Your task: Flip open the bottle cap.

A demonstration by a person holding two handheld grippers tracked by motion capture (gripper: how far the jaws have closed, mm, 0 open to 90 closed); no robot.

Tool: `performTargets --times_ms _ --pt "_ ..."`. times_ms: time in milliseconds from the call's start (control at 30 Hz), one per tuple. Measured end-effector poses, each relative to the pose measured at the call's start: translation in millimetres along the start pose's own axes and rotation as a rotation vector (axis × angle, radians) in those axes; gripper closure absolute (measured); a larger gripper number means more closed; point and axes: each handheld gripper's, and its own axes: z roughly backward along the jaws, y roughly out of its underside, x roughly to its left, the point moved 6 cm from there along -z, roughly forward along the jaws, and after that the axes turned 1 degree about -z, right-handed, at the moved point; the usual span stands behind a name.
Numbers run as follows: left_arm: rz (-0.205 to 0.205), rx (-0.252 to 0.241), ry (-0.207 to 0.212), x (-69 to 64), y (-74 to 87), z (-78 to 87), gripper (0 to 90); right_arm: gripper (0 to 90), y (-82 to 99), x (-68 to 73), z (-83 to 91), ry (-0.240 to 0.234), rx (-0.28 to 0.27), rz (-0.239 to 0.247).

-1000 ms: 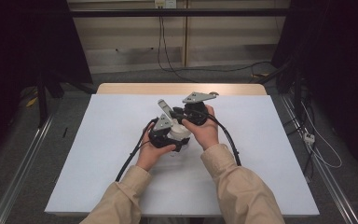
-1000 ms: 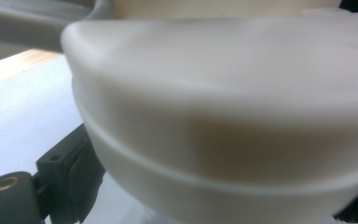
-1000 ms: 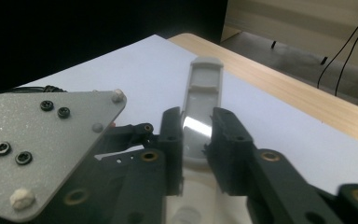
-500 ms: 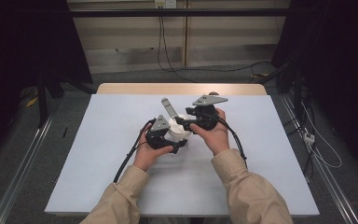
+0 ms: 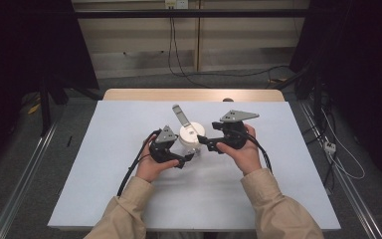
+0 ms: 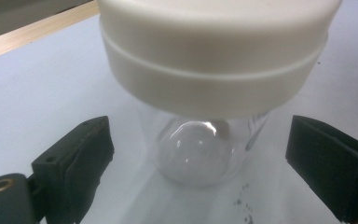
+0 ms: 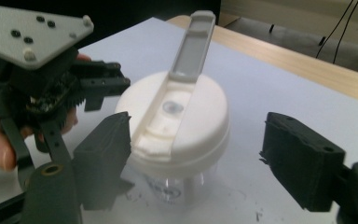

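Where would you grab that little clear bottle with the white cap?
Probably the wide white cap, from the side, jaws level with the table. The clear bottle stands upright, its glassy body narrower than the cap. The raised flip tab blocks a top approach.

Lid (image 6: 214, 56) top cropped; jar (image 6: 200, 149) base blurred.

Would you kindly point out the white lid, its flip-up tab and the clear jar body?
white lid (image 7: 186, 126), right gripper view, on its top face.
flip-up tab (image 7: 193, 42), right gripper view, mid-length of the raised flap.
clear jar body (image 6: 196, 149), left gripper view, on the glassy wall below the lid.
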Motion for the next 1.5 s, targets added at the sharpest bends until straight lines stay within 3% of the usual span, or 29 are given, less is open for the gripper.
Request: performTargets --times_ms 267,500,700,1033,1500 --pt "-0.001 -0.008 -0.014 2.3 4.1 23.1 5.6 18.3 19.7 -0.9 12.1 0.006 0.020 0.019" --pt "0.000 0.004 -0.018 3.7 8.3 36.7 5.0 16.2 35.9 -3.7 18.9 0.003 0.039 0.007" --pt "0.037 0.008 -0.013 5.5 16.8 45.3 5.0 14.6 45.7 -4.9 25.5 0.013 0.055 0.030" --pt "0.065 0.006 -0.016 7.8 27.7 65.3 5.1 13.7 67.7 -10.3 37.2 0.027 0.094 0.030" --pt "0.094 0.015 -0.039 14.1 50.1 92.8 5.1 13.6 100.2 -19.5 65.4 0.058 0.097 -0.011"
